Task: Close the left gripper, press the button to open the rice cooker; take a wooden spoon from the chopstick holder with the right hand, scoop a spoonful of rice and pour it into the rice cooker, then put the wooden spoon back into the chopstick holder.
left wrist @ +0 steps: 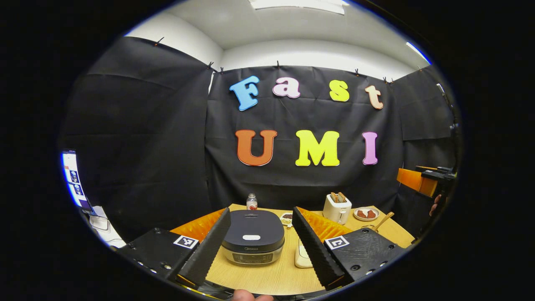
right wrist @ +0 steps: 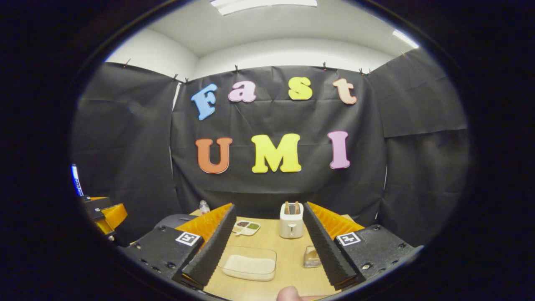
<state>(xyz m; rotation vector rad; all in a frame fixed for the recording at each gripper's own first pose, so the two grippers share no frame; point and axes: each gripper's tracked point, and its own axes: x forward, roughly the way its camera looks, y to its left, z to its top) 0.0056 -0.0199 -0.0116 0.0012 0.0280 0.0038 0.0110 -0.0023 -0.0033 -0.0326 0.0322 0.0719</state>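
We held the left hand-held gripper (left wrist: 259, 246) above the near edge of the bench (left wrist: 271, 278), its two fingers spread wide with nothing between them but the view ahead. Straight in front of it sat the rice cooker (left wrist: 253, 242), lid down, dark on top with a pale button near the front edge. A small jar (left wrist: 251, 202) stood behind it, and off to the right were a toaster (left wrist: 337, 208), a plate (left wrist: 366, 214) and a wooden spoon (left wrist: 382, 221) whose handle poked up; we could not make out its holder.

Our right hand-held gripper (right wrist: 271, 244) was open wide too, gripping nothing. Between its fingers lay a clear tray of rice (right wrist: 249, 263), with a small divided dish (right wrist: 246, 227) farther back and a stack of clear cups (right wrist: 311, 257) just beside the right finger.
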